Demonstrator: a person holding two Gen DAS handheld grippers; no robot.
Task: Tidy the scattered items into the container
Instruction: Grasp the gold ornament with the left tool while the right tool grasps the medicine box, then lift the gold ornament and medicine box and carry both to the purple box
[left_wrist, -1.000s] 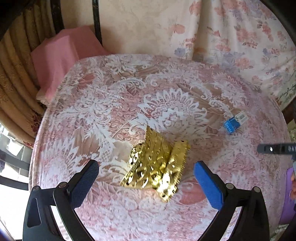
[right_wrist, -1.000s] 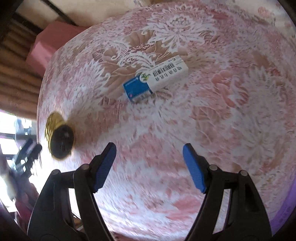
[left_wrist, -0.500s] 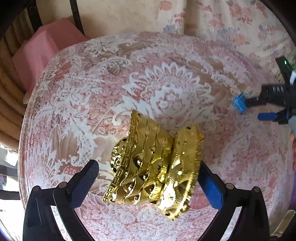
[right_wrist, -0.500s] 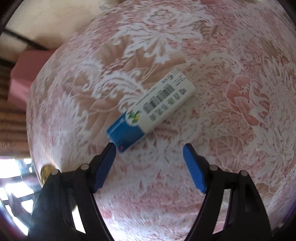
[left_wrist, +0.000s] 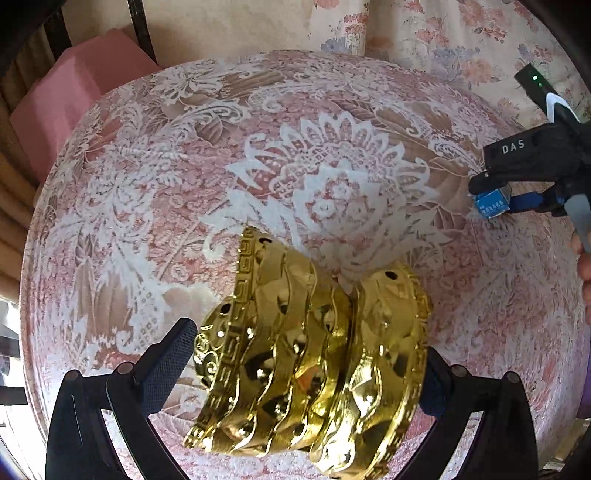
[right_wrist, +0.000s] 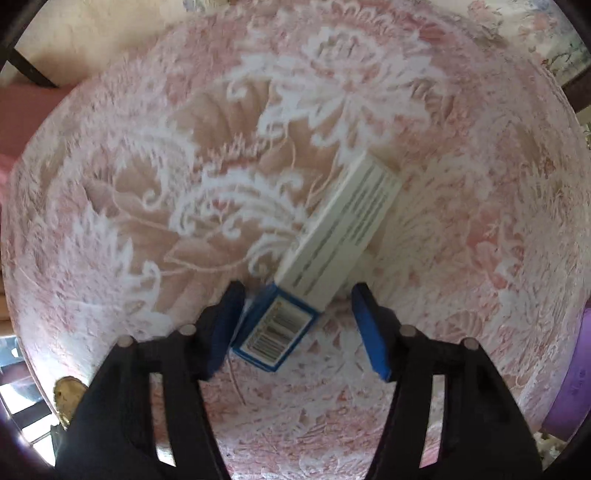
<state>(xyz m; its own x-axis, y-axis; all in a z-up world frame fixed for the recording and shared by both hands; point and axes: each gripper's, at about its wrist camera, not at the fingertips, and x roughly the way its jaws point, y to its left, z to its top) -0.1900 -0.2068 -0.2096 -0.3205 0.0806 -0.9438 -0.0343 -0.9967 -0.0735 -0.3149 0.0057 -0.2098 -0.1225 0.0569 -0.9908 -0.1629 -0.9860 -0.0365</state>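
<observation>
Gold container (left_wrist: 306, 354): on its side on the lace-covered tabletop (left_wrist: 147, 206), between the spread fingers of the left hand-held gripper (left_wrist: 303, 362). Blue-and-white box (right_wrist: 325, 254): lying flat, its blue end between the right hand-held gripper's (right_wrist: 295, 325) parted fingers. Pink cushion (left_wrist: 74, 96) beyond the far edge.

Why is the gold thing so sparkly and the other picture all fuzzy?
Left wrist view: sunlight glares off the shiny gold embossed container, sharp, though the fisheye bends the lace-covered table. Right wrist view: motion blur smears the blue-and-white cardboard box and the lace pattern.
</observation>
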